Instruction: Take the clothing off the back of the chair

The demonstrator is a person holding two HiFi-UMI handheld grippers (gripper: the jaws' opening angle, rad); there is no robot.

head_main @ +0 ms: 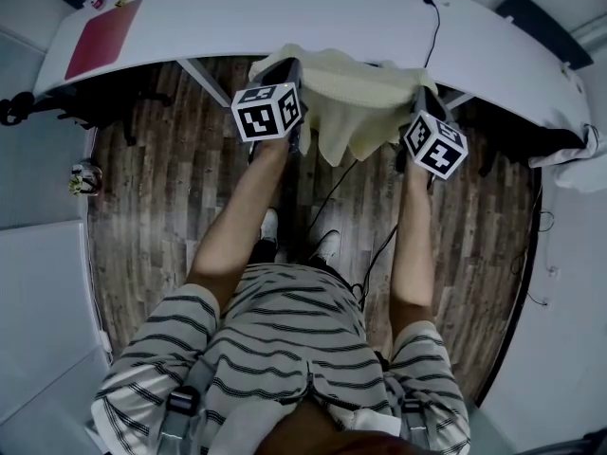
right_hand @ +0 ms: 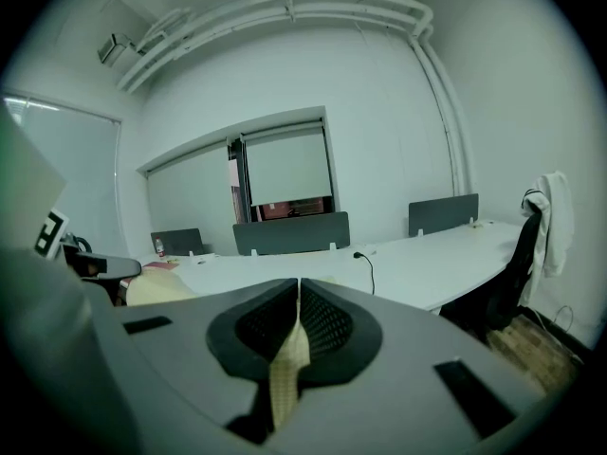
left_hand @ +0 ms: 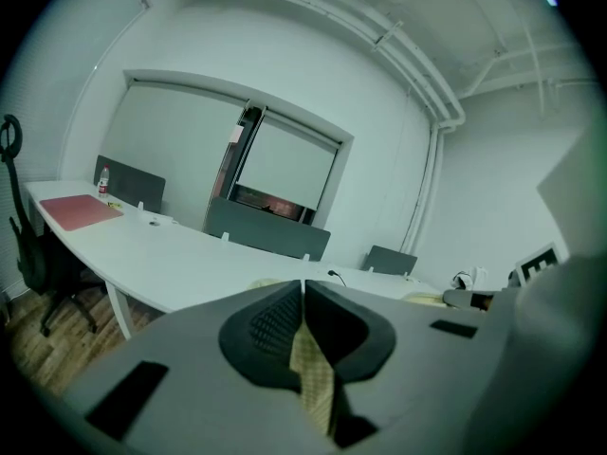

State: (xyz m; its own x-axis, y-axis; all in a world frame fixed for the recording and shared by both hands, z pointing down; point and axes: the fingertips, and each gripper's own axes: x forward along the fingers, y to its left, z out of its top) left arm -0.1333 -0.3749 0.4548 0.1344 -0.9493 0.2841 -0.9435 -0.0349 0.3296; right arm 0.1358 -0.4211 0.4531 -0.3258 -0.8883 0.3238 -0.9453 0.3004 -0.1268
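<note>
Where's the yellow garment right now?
In the head view, the yellow garment hangs top centre, pinched at its sides by the left gripper and right gripper, just below the white desk.

An office or meeting room: a long, curved white tabletop (head_main: 285, 12) carries low grey divider screens (left_hand: 267, 238). A black swivel chair (right_hand: 517, 263) stands at its right end. Wood-pattern floor (head_main: 171, 188), shaded window panels (left_hand: 175, 140) on the far wall, exposed pipes (right_hand: 285, 8) overhead.

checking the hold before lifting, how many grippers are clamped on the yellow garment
2. The left gripper pinches the yellow garment at its left end, the right gripper at its right end. Both show fabric between shut jaws.
</note>
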